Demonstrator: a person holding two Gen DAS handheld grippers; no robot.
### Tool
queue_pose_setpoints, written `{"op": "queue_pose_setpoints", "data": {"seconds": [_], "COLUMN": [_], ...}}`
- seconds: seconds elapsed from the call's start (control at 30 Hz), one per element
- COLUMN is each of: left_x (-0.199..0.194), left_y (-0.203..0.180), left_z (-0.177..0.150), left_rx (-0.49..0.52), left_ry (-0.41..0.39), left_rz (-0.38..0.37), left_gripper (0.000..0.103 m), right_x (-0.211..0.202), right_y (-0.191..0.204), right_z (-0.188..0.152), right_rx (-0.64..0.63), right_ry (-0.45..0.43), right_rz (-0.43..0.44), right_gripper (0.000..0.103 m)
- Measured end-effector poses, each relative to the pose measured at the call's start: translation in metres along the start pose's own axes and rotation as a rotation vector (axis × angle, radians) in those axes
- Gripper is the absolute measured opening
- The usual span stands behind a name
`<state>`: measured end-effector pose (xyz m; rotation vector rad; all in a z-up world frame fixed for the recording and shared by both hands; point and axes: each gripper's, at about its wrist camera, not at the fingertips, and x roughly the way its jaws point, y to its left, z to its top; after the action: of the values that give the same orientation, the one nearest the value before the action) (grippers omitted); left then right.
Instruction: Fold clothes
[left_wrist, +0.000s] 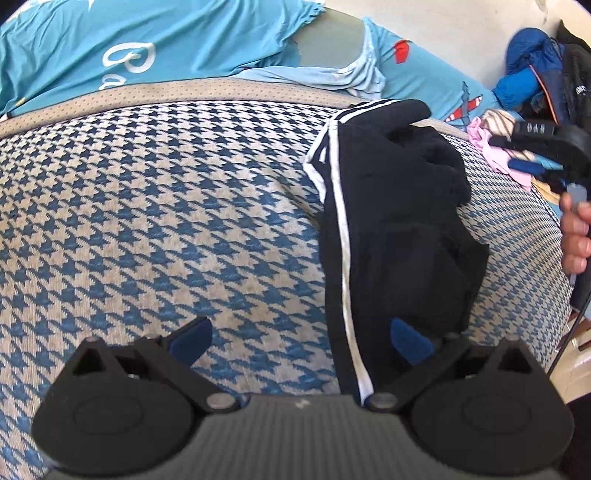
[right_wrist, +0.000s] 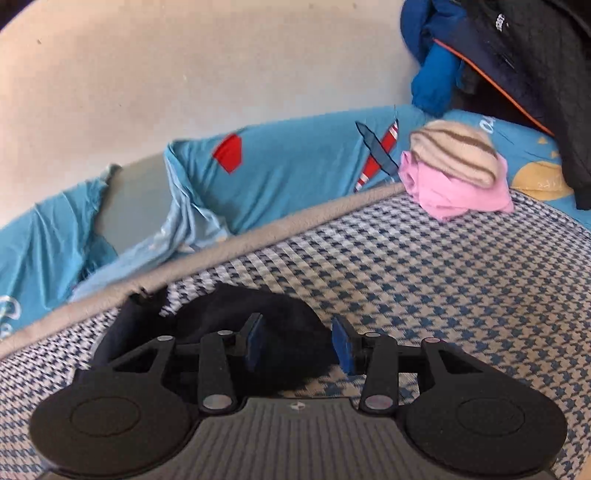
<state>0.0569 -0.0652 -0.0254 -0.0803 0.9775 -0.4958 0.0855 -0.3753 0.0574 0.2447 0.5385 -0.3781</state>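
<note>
A black garment with white side stripes (left_wrist: 399, 229) lies crumpled on the houndstooth bedspread (left_wrist: 166, 206). My left gripper (left_wrist: 301, 341) stands wide open just above the spread, its right fingertip (left_wrist: 410, 343) over the garment's near end and nothing pinched. In the right wrist view the black garment (right_wrist: 280, 314) bunches under and behind my right gripper (right_wrist: 299, 345), whose blue pads (right_wrist: 255, 343) stand apart and do not press on the cloth. At the left wrist view's right edge the right gripper (left_wrist: 535, 158) and the hand holding it (left_wrist: 576, 236) appear.
A folded pink and striped beige pile (right_wrist: 458, 177) sits at the spread's far edge. Blue and dark jackets (right_wrist: 480, 55) hang at the back right. Light blue printed bedding (left_wrist: 129, 55) lies along the pale wall (right_wrist: 184, 74).
</note>
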Motion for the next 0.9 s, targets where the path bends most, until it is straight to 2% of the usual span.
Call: {"op": "queue_pose_setpoints", "data": {"seconds": [0.1, 0.2, 0.27, 0.47, 0.6, 0.63, 0.77, 0.9], "left_x": [0.001, 0.001, 0.001, -0.001, -0.003, -0.003, -0.003, -0.002], "left_y": [-0.002, -0.004, -0.004, -0.003, -0.003, -0.003, 0.0, 0.004], "left_z": [-0.001, -0.001, -0.002, -0.003, -0.004, -0.004, -0.003, -0.003], "left_rx": [0.012, 0.021, 0.022, 0.022, 0.025, 0.025, 0.016, 0.003], "left_ry": [0.002, 0.004, 0.003, -0.002, -0.006, -0.008, -0.012, -0.014], "left_rz": [-0.005, -0.01, -0.011, -0.02, -0.023, -0.022, -0.009, 0.028], "left_gripper": [0.103, 0.103, 0.103, 0.103, 0.103, 0.103, 0.103, 0.103], "right_x": [-0.005, -0.003, 0.004, 0.022, 0.025, 0.025, 0.026, 0.018], "right_y": [0.009, 0.024, 0.037, 0.055, 0.061, 0.062, 0.06, 0.061], "right_z": [0.003, -0.001, -0.005, -0.028, -0.038, -0.038, -0.037, -0.033], "right_rx": [-0.008, -0.055, -0.123, -0.201, -0.276, -0.285, -0.311, -0.322], "right_ry": [-0.009, 0.047, 0.122, 0.238, 0.232, 0.227, 0.212, 0.191], "right_rz": [0.106, 0.236, 0.281, 0.275, 0.254, 0.251, 0.246, 0.25], "right_gripper": [0.04, 0.041, 0.043, 0.044, 0.044, 0.042, 0.02, 0.016]}}
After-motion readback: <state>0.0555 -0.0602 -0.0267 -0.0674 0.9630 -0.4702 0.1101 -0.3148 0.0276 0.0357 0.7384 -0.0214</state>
